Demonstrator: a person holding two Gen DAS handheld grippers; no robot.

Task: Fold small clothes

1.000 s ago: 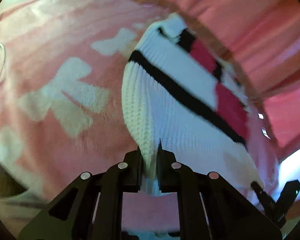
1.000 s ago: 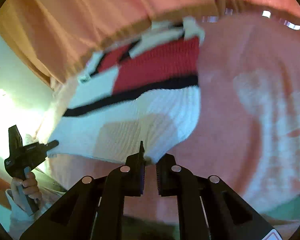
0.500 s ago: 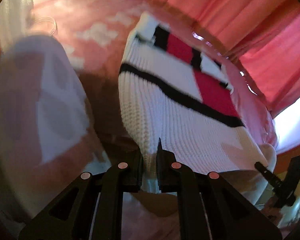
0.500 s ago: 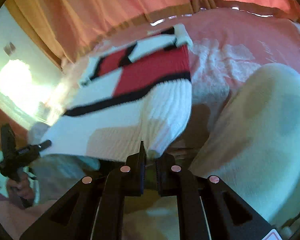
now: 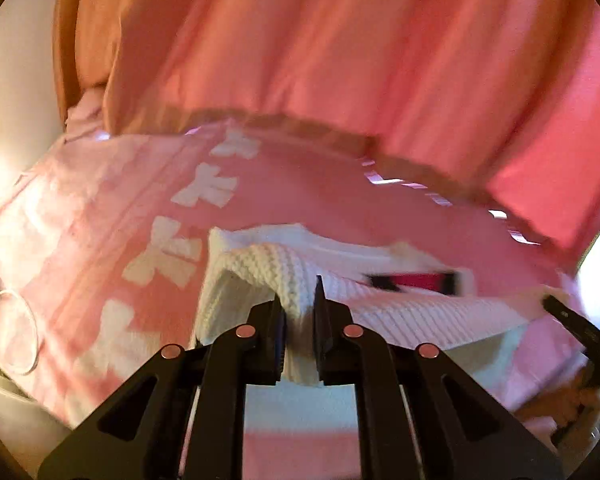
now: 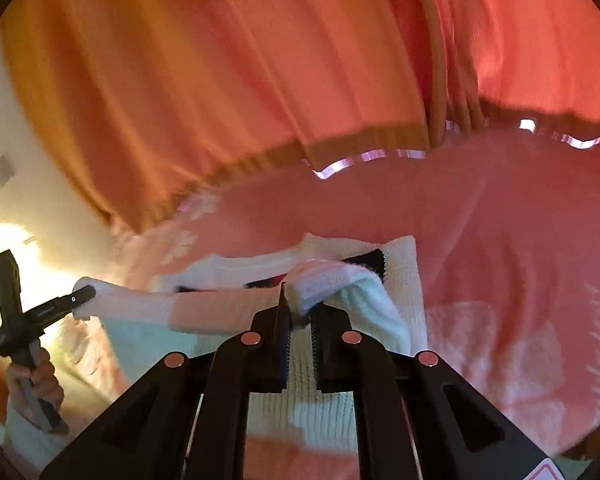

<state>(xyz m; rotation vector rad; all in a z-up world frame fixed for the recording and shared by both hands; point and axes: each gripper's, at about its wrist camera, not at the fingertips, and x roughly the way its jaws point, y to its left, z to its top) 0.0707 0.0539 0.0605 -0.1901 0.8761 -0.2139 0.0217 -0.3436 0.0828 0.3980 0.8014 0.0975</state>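
White ribbed knit, blurred by motion, fills the middle of both views: the small sweater (image 5: 400, 308) hangs stretched between the two claws above the pink blanket (image 5: 100, 216). Its red and black block shows only as a smeared sliver behind the raised near edge. The left gripper (image 5: 298, 312) is clamped tight on one corner (cloth bunches between the fingers), and the right gripper (image 6: 300, 320) pinches the opposite corner just as narrowly. Seen from the right wrist, a hand (image 6: 36, 380) holds the left tool's grip. The curtain (image 6: 220, 60) hangs behind. There are no containers to see.
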